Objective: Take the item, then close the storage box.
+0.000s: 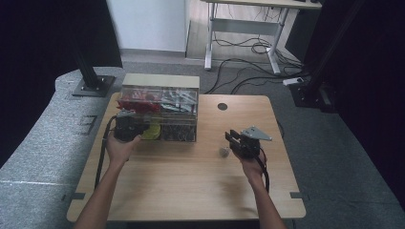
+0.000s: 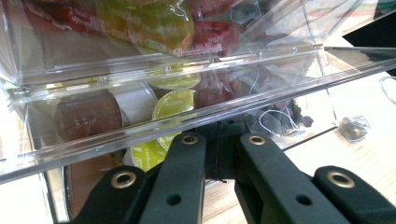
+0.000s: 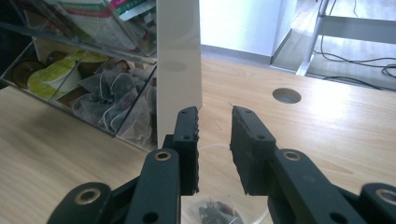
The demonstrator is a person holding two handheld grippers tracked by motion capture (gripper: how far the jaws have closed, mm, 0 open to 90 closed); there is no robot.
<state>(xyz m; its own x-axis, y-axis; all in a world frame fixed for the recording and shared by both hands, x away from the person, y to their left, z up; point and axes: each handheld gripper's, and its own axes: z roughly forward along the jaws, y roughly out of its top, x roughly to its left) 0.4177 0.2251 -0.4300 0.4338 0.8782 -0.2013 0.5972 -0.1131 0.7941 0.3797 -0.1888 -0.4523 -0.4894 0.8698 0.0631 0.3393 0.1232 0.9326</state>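
Two grippers are in our hands at the wooden table [image 1: 191, 186]. Our left gripper [image 2: 218, 140] has its jaws pressed together against the lower front edge of the clear plastic organiser [image 1: 160, 102], and from the left gripper view we cannot tell whether the thin flap is caught between them. Just beyond those jaws, behind the clear wall, lie yellow-green lidded capsules [image 2: 173, 103] and a brown one [image 2: 88, 114]; above them, in the upper tier, sit red and yellow packets [image 2: 154, 23]. Off to the right of the left jaws, a compartment holds pyramid tea bags [image 2: 280, 122].

Our right gripper [image 3: 215, 140] holds its jaws spread a little apart with nothing pinched between them. A single tea bag [image 3: 212, 212] lies on the table directly below and just short of these jaws, its dark leaves showing through the mesh; the pads do not touch it. In the high view the same tea bag [image 1: 223, 152] rests just to the left of the right gripper [image 1: 234, 139], well apart from the organiser. Ahead and to the left of the right jaws stands the organiser's pale end wall [image 3: 180, 56], with more tea bags [image 3: 112, 102] behind the clear front. Farther ahead to the right, a round hole [image 3: 286, 95] opens in the table.
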